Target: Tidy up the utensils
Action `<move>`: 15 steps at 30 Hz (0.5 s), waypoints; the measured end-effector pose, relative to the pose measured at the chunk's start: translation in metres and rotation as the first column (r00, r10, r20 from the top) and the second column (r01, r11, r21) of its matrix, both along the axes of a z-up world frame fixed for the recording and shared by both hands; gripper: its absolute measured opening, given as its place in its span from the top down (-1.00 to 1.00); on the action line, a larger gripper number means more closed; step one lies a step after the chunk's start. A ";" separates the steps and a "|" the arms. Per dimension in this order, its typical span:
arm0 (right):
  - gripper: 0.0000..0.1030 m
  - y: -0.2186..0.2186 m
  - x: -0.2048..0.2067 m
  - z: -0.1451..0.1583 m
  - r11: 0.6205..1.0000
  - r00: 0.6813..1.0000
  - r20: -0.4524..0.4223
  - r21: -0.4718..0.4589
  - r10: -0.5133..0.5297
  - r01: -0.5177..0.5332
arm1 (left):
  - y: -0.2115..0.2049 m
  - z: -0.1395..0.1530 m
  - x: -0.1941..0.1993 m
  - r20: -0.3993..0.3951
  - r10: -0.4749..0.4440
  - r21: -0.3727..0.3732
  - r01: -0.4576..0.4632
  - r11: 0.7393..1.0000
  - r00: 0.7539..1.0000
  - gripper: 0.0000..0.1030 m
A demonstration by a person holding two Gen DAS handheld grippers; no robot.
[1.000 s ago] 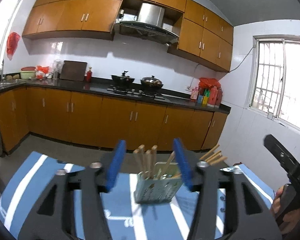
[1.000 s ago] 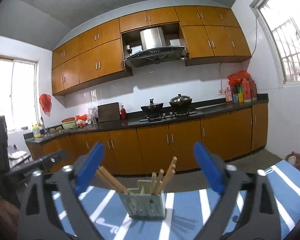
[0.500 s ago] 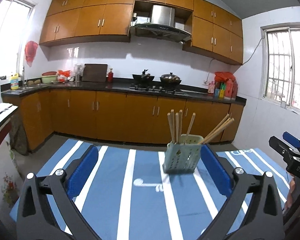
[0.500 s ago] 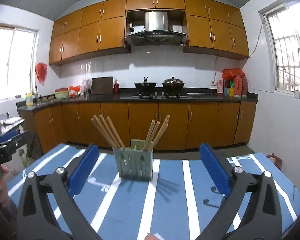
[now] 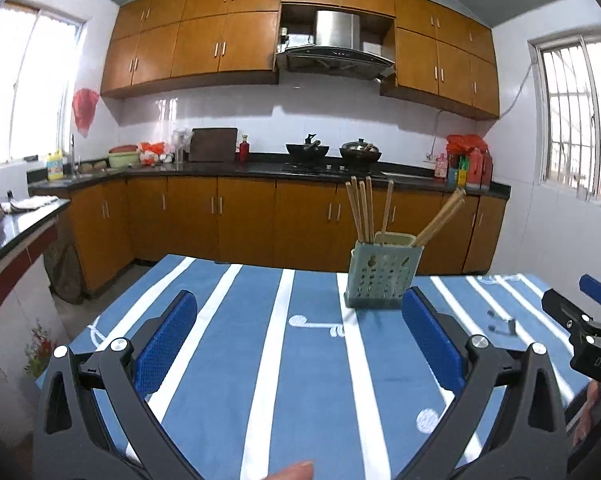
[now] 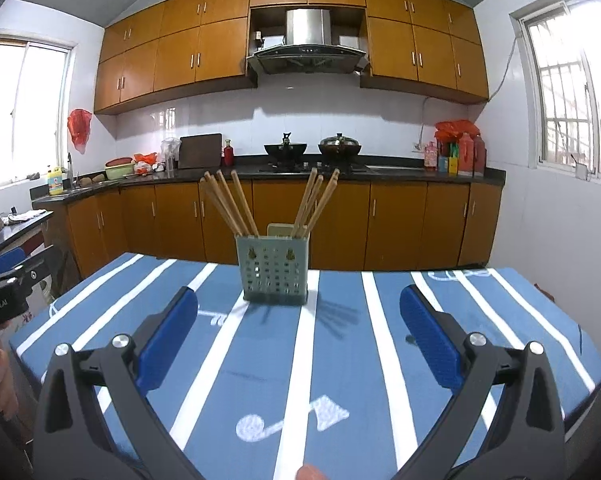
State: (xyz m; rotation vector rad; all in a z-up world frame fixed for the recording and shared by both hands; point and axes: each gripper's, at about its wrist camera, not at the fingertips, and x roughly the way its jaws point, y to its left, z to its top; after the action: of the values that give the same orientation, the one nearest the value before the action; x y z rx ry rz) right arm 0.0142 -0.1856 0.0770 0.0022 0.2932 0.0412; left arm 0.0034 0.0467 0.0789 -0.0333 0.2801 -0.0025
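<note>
A pale green perforated utensil holder (image 5: 384, 276) stands upright on the blue striped tablecloth (image 5: 312, 360), far right of centre in the left wrist view and ahead of centre in the right wrist view (image 6: 274, 274). Several wooden chopsticks (image 6: 228, 204) stand in it, fanned into a left bunch and a right bunch (image 6: 314, 202). My left gripper (image 5: 300, 344) is open and empty, well short of the holder. My right gripper (image 6: 298, 340) is open and empty, facing the holder. The right gripper also shows at the right edge of the left wrist view (image 5: 584, 320).
The table's far edge lies just behind the holder. Beyond it are wooden kitchen cabinets (image 6: 340, 220), a dark counter with two woks (image 6: 312, 148), bottles (image 6: 458, 152) and a sink corner. A side counter (image 5: 12, 224) stands at the left.
Both grippers have pulled back from the holder and opened wide. The left gripper, close around the holder a second ago, now sits well back and left. The holder stays on the table.
</note>
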 end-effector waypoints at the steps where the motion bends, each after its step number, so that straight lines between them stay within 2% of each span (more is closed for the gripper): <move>1: -0.92 0.001 -0.003 -0.005 1.000 1.000 -0.008 0.000 0.001 -0.001 | -0.002 -0.002 -0.002 0.001 0.000 0.011 0.000 1.000 1.000 -0.97; 6: -0.92 0.005 -0.017 -0.025 1.000 1.000 -0.018 -0.023 -0.002 0.001 | -0.015 -0.022 -0.012 -0.026 -0.014 0.053 0.015 0.998 1.000 -0.97; 15: -0.92 0.006 -0.028 -0.056 0.998 0.999 -0.048 -0.052 -0.023 0.020 | -0.018 -0.055 -0.023 -0.084 -0.015 0.042 0.019 0.999 0.996 -0.97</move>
State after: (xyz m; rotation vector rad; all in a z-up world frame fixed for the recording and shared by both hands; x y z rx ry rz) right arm -0.0140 -0.1796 0.0213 -0.0447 0.3424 0.0125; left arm -0.0194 0.0291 0.0241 0.0110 0.3638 -0.0119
